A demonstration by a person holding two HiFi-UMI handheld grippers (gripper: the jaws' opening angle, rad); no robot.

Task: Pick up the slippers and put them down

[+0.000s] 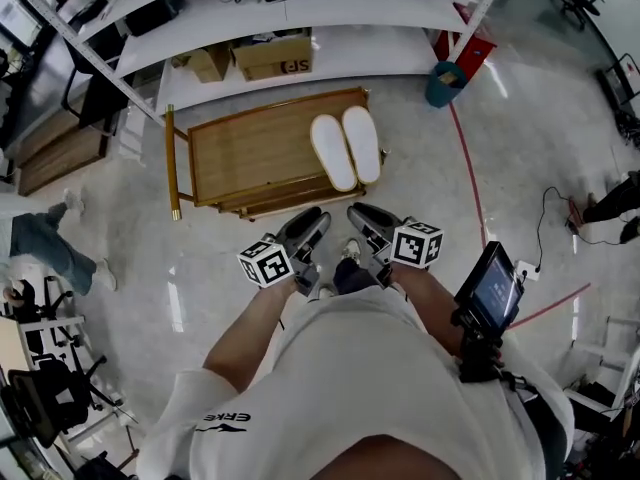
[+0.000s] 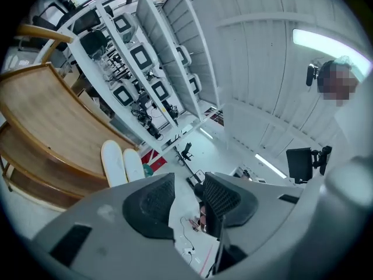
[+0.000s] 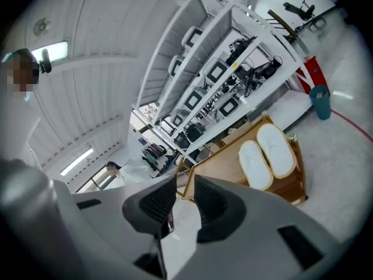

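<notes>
Two white slippers (image 1: 333, 153) (image 1: 362, 143) lie side by side, soles up, at the right end of the wooden cart's top shelf (image 1: 250, 148). My left gripper (image 1: 312, 224) and right gripper (image 1: 364, 218) hang close to my chest, in front of the cart and apart from the slippers. The left gripper view has the slippers (image 2: 113, 163) at lower left, beyond the left gripper (image 2: 187, 194), whose jaws stand apart with nothing between them. In the right gripper view the slippers (image 3: 255, 163) lie to the right of the right gripper (image 3: 185, 200), which has a narrower, empty gap.
White shelving (image 1: 300, 58) with cardboard boxes (image 1: 272, 56) stands behind the cart. A blue bin (image 1: 445, 83) sits at the back right beside a red floor line (image 1: 470, 183). Another person (image 1: 50, 243) stands at left. A screen device (image 1: 490, 288) hangs at my right side.
</notes>
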